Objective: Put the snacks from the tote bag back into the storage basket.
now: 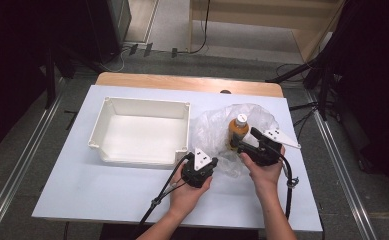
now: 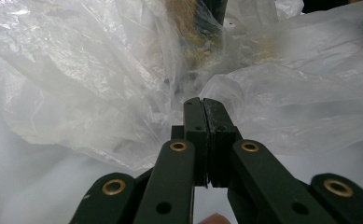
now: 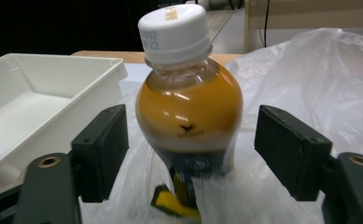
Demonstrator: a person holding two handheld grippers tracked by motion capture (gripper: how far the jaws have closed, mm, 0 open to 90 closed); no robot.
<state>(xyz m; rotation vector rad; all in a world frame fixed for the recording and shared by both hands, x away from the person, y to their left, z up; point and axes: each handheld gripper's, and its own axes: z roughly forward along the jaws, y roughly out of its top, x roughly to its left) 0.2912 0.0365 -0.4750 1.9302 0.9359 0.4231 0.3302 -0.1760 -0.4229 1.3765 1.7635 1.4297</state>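
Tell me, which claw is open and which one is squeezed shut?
The right claw is open, its jaws spread on either side of the orange bottle. The left claw is the shut one, jaws pressed together at the edge of the plastic bag.

Bottle (image 3: 188, 116): amber liquid, white cap (image 3: 173, 29). Bag (image 2: 76, 74): translucent white. Bin (image 1: 142, 131): cream. Tongs (image 3: 191, 154): black. Counter (image 1: 82, 185): white.

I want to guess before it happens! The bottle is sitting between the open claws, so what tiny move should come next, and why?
Probably close the right gripper on the bottle. Its jaws stand open on either side of the bottle, not touching it, while the bottle stands upright in the plastic bag. The left gripper looks shut at the bag's edge, likely pinning it for the lift.
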